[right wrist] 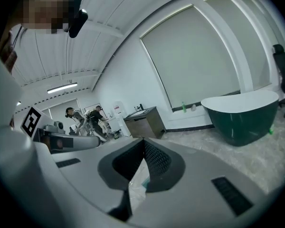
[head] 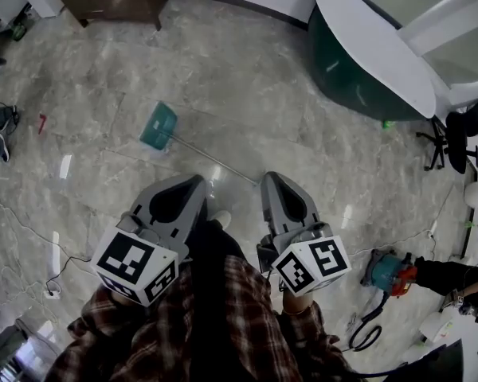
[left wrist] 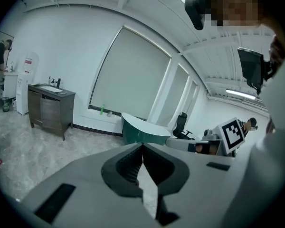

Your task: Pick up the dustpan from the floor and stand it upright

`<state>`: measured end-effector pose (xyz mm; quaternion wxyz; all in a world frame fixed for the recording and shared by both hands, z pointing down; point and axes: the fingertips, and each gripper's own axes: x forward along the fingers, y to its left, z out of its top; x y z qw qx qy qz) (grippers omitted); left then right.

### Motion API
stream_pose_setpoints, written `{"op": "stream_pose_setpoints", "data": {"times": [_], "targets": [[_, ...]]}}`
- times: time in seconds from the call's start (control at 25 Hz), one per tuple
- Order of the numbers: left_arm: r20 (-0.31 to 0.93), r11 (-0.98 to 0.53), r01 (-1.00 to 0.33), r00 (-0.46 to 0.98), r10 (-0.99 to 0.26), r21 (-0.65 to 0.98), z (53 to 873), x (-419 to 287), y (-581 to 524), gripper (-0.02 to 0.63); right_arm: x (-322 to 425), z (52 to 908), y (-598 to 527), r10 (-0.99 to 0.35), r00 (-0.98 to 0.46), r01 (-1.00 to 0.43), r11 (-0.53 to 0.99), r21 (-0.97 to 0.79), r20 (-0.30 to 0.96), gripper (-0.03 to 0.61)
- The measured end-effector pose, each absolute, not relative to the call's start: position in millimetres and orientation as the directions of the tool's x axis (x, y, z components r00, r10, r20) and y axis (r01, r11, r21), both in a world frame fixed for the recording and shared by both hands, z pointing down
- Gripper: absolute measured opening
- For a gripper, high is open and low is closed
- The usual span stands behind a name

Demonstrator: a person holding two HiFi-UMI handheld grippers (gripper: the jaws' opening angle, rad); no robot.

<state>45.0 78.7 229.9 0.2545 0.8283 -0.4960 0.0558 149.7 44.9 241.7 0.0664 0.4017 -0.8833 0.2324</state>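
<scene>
Teal plastic dustpan (head: 158, 126) with its thin metal handle lies mid-frame on the marble floor (head: 247, 94); left gripper (head: 185, 190) and right gripper (head: 284, 189) are both closed and empty, low in frame.

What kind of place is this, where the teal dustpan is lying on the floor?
Most likely an office or lab workspace: a curved white-topped green desk, a black office chair beside it, and a wooden sink cabinet against the wall, all on a polished marble-look floor.
</scene>
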Motion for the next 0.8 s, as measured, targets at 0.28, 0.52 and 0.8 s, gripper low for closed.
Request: {"op": "stream_pose_setpoints", "data": {"times": [0.28,0.52,0.8], "targets": [[0.333,-0.404,-0.831,0.532,-0.778,0.383,234,28,22,0.012,132,246,-5,-0.683,-0.649,-0.76,0.557,-0.334,0.337,0.011],[0.295,-0.493,-0.781,0.61,-0.736,0.385,230,26,-33,0.011,125,240,-51,-0.734,-0.59,-0.806,0.513,-0.294,0.336,0.011],[0.281,-0.578,-0.729,0.68,-0.678,0.367,223,47,-82,0.012,141,239,-86,-0.781,-0.517,-0.853,0.438,-0.282,0.35,0.011]]}}
